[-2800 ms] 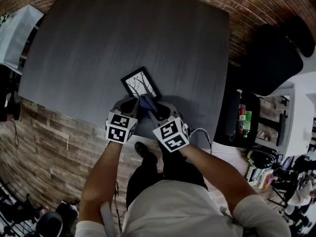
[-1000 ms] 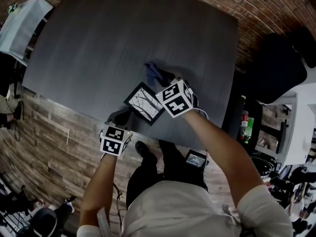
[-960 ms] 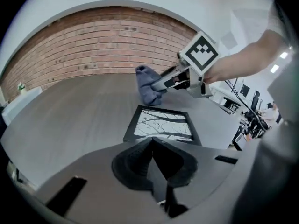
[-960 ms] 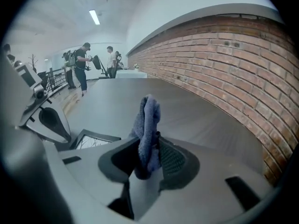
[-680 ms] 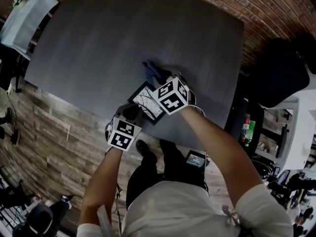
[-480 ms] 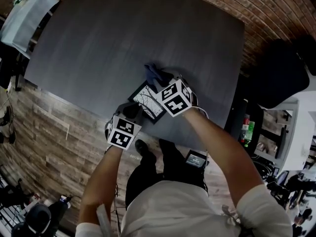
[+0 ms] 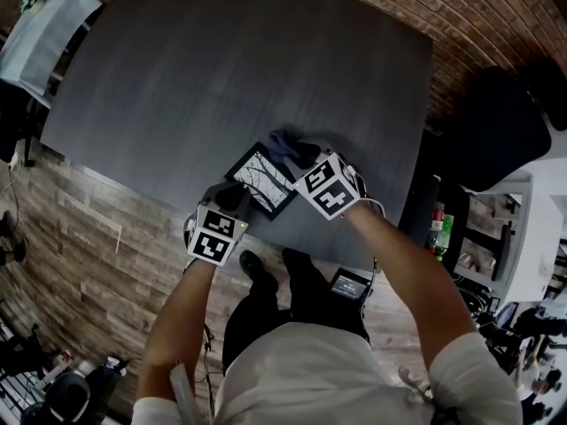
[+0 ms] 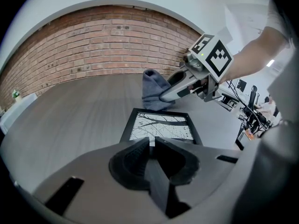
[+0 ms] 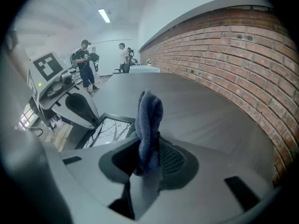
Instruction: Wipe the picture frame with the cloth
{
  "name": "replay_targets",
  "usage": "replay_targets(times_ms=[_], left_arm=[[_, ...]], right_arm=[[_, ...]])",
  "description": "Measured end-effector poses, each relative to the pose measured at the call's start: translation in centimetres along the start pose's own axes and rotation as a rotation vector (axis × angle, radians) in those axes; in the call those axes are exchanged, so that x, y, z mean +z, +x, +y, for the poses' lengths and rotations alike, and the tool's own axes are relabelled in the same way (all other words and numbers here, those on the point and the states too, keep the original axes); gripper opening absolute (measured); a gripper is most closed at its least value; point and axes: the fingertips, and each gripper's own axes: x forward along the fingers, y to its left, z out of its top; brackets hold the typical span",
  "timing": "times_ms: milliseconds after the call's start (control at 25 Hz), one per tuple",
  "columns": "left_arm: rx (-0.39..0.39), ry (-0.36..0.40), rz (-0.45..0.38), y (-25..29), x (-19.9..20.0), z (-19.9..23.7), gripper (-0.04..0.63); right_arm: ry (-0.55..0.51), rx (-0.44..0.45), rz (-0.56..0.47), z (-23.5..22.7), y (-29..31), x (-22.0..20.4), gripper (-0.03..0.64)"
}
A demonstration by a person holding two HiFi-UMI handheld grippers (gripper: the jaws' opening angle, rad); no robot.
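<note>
Right, both hand-held grippers are down at the picture frame (image 7: 260, 181), which lies flat on the dark grey table (image 7: 239, 69), close to the table's near edge. It is a black frame, with bare branches on white inside it.

My right hand-held gripper (image 7: 299, 155) is clamped tight on the blue-grey cloth (image 7: 285, 145). In the right gripper view the cloth (image 9: 149, 110) stands up out of the pinched jaws of that hand-held gripper (image 9: 148, 146) in a bunched fold, and the picture frame (image 9: 110, 127) sits low to the left.

From the left gripper view, the cloth (image 8: 152, 88) hangs bunched at the picture frame's (image 8: 161, 127) far edge, with the right hand-held gripper (image 8: 163, 96) angled down into it.

My left hand-held gripper (image 8: 149, 142) has its jaws drawn together, only a sliver between them and nothing gripped. Its tips sit at the frame's near edge; whether they press on it I cannot tell. In the head view it (image 7: 232, 197) is at the frame's near-left side. A brick wall (image 8: 93, 45) runs behind the table.
</note>
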Motion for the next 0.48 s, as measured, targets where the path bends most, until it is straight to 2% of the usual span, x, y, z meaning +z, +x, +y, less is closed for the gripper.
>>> replay_targets(times_ms=[480], left_arm=[[0.008,0.002,0.011,0.2,0.0,-0.1,0.044]], right_arm=[[0.031,0.037,0.024,1.0,-2.3,-3.1,0.112]])
